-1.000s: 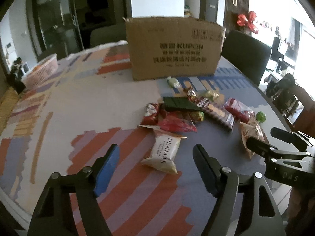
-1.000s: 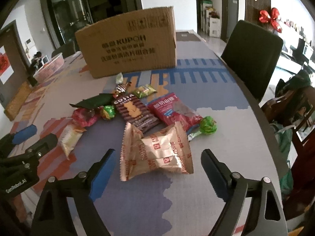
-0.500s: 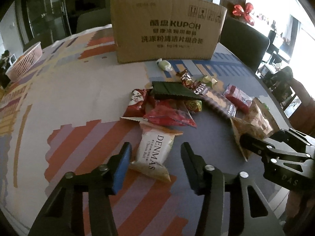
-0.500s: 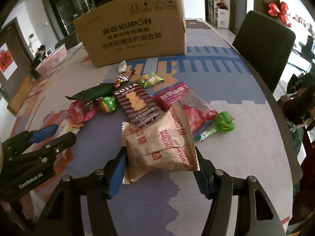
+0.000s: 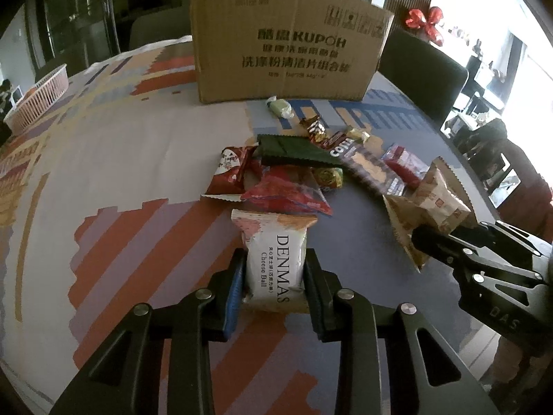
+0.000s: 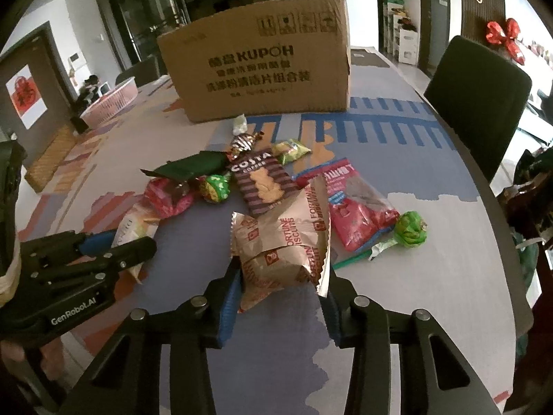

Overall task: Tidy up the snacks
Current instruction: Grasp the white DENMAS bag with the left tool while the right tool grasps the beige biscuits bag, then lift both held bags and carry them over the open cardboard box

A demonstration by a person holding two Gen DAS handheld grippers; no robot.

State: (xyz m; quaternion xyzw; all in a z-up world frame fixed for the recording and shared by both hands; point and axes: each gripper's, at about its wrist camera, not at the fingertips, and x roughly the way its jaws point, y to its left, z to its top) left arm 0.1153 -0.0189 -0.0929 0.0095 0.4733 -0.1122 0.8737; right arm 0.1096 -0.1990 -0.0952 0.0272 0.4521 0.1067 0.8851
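A white DENMAS cheese ball packet (image 5: 276,252) lies on the patterned tablecloth (image 5: 138,180), nearest in a pile of snacks. My left gripper (image 5: 275,271) has its jaws closing on it, pads against both sides. In the right wrist view a tan Fortune Biscuits packet (image 6: 283,238) bulges between the closing jaws of my right gripper (image 6: 281,278), which touch its two edges. The large KUPOH cardboard box (image 5: 287,45) stands upright beyond the pile. Each gripper also shows at the edge of the other's view: the right gripper (image 5: 446,242), the left gripper (image 6: 114,245).
The pile holds a dark green packet (image 5: 293,148), a Costa biscuit pack (image 6: 262,183), a red packet (image 6: 356,207) and a green lollipop (image 6: 411,230). A pink basket (image 5: 38,93) sits far left. A dark chair (image 6: 477,86) stands at the table's right edge.
Both grippers came forward and down over their packets. Their jaws went from wide apart to tight against the packets' sides, and the Fortune Biscuits packet now bulges up.
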